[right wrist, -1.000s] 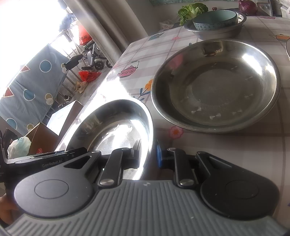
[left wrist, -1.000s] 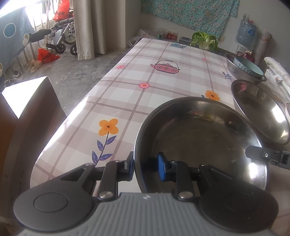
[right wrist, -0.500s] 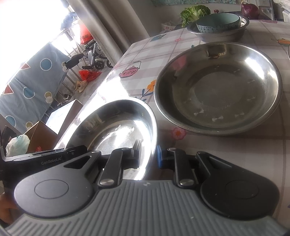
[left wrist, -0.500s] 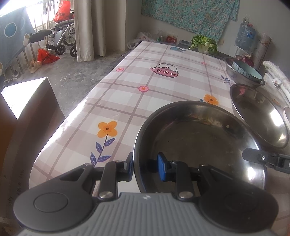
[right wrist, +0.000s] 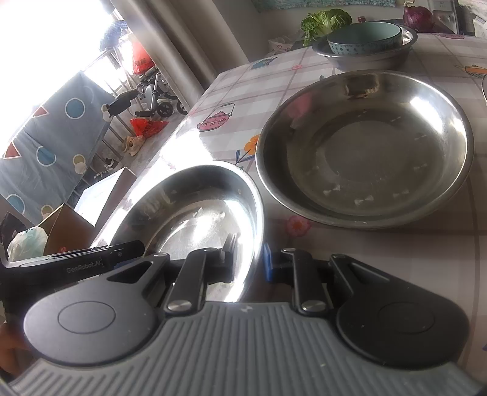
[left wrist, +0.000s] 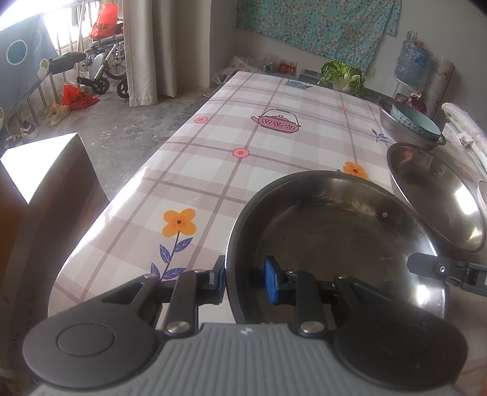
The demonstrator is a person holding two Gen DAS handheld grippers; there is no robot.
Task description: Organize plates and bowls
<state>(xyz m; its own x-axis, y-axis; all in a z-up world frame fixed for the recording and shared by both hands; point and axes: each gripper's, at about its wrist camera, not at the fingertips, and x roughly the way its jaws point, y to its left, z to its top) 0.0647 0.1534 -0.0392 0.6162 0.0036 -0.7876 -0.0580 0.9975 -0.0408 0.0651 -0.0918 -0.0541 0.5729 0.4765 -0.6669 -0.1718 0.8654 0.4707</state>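
- Steel plate (left wrist: 334,243): shallow, round, stainless; gripped at opposite rims by both tools and lying near the table's near edge; whether it rests on the cloth or hangs just clear of it cannot be told
- Left gripper (left wrist: 245,278): jaws narrow, one blue pad inside the rim and one outside, pressed on the plate's near-left edge
- Right gripper (right wrist: 248,262): jaws narrow, closed over the plate's right rim, one finger inside the dish, one outside; its black fingertip also shows at the plate's far right in the left wrist view
- Larger steel basin (right wrist: 365,146): empty apart from a few pale scraps, standing just beside the held plate, further up the table; the likely nesting target, by judgement
- Teal ceramic bowl (right wrist: 365,38): already nested in a second steel basin (right wrist: 365,58) beyond the large one
- Checked tablecloth (left wrist: 243,137): floral and teapot print, mostly bare on the left half
- Background: cabbage (left wrist: 344,74), red onion (right wrist: 418,16), cardboard box (left wrist: 45,170) off the table's left side
- Change since a second ago: hardly any; the plate sits a touch lower in the left view, grips unaltered, both hands steady
- Meaning for the task: the two-handed hold is settled and the lift toward the large basin has not yet begun; plate not yet stacked
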